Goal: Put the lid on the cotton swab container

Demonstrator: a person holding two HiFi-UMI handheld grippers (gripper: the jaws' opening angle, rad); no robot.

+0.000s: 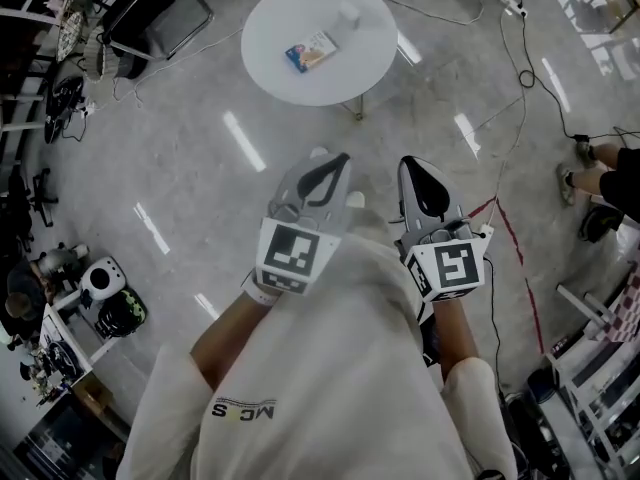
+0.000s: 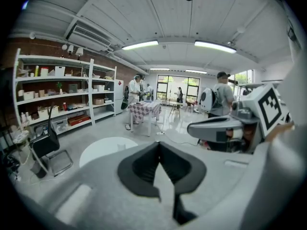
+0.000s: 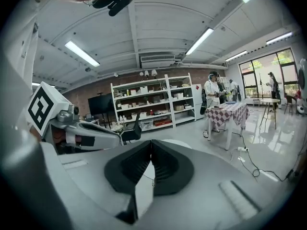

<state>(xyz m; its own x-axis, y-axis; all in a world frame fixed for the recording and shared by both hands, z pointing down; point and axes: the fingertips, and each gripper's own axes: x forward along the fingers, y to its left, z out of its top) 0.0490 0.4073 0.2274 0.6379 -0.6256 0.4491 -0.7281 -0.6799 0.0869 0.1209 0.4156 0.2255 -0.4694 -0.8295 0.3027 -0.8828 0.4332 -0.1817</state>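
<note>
A round white table (image 1: 320, 38) stands on the floor ahead of me. On it lie a flat blue and orange packet (image 1: 311, 53) and a small pale container (image 1: 348, 15); I cannot tell whether it has a lid. I hold both grippers close to my chest, well short of the table. My left gripper (image 1: 338, 158) is shut with nothing in it, and my right gripper (image 1: 410, 163) is also shut and empty. In the left gripper view the jaws (image 2: 159, 143) meet at the tip, with the table (image 2: 103, 150) low beyond them. The right gripper view shows its jaws (image 3: 151, 141) closed too.
A black chair (image 1: 165, 23) stands left of the table. Cables (image 1: 520, 68) run over the floor at the right, near a person's feet (image 1: 590, 178). Shelves (image 2: 62, 95), a checkered table (image 2: 144, 110) and several people fill the far room. Clutter lines the left wall (image 1: 60, 298).
</note>
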